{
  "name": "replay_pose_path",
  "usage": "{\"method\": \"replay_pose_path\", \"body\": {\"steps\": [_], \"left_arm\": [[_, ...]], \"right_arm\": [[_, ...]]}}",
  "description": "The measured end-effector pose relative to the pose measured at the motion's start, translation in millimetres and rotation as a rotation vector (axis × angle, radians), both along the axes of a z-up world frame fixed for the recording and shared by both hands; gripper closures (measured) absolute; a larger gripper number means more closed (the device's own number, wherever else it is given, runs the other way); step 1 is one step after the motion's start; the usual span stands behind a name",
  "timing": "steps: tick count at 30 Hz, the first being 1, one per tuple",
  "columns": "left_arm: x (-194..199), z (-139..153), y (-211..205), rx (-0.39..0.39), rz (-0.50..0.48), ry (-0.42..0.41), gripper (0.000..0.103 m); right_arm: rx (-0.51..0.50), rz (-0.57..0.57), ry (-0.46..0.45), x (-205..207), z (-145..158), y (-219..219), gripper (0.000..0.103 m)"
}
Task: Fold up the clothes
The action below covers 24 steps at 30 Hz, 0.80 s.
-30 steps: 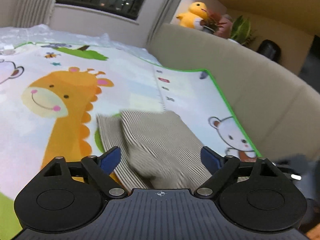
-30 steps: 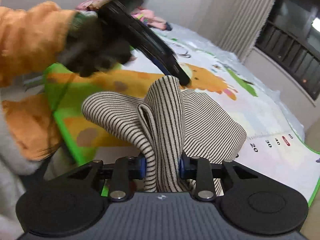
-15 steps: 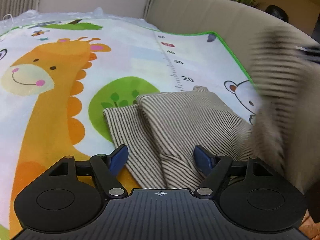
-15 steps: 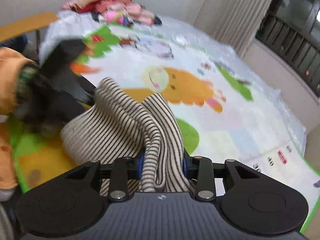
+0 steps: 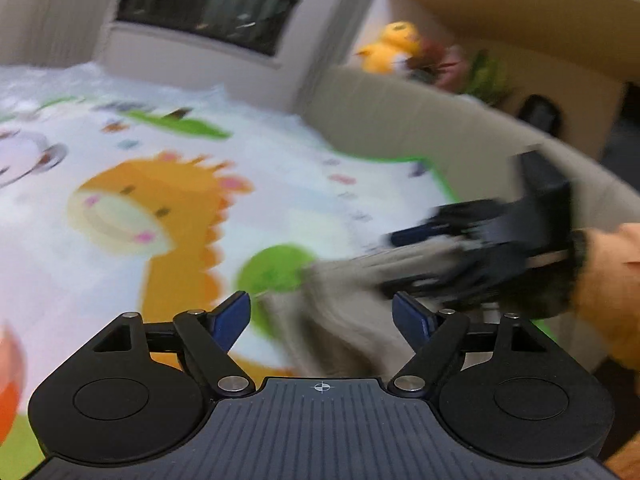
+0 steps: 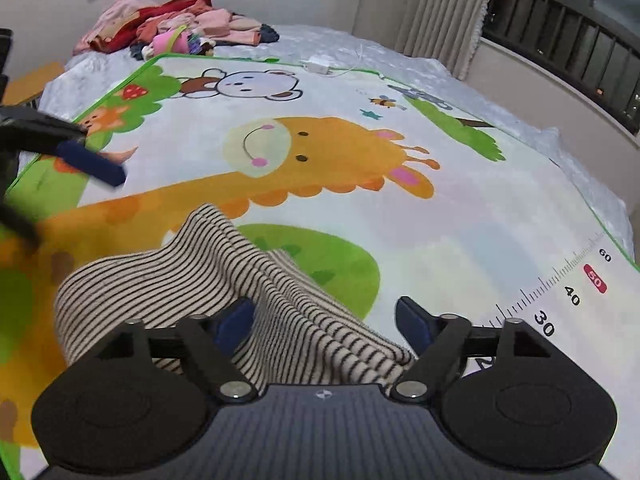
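A giraffe mat [image 6: 400,216] was spread over a bed [image 6: 460,80] by a window [image 6: 560,52]. Both the left claw [image 5: 321,316] and right claw [image 6: 325,318] were spread wide over a striped garment [image 6: 192,264], blurred in the left view.

Your left wrist camera looks low over the giraffe play mat [image 5: 120,184] toward the window [image 5: 208,4] and beige headboard [image 5: 420,120], its picture blurred. Your right wrist camera faces across the same mat toward the heaped clothes [image 6: 176,24]. Both views share the striped garment [image 6: 224,280], seen close.
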<state>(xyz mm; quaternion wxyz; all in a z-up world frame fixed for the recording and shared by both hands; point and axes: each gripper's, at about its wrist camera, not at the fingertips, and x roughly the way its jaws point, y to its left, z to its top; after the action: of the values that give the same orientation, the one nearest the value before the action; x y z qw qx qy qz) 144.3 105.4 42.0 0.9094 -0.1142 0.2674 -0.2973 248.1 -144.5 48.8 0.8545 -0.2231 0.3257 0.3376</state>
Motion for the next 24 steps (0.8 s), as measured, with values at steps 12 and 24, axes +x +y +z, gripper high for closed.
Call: {"method": "replay_pose_path", "body": {"steps": [12,24], "left_arm": [[38,-34,-71,0.100,-0.058,0.120,0.017],[44,-16,-66,0.158,0.030,0.098,0.018]], "right_arm": [[0.204,-0.313,-0.169,-49,47,-67,0.066],[0.194,-0.387,-0.046,-17,-34,-49,0.065]]}}
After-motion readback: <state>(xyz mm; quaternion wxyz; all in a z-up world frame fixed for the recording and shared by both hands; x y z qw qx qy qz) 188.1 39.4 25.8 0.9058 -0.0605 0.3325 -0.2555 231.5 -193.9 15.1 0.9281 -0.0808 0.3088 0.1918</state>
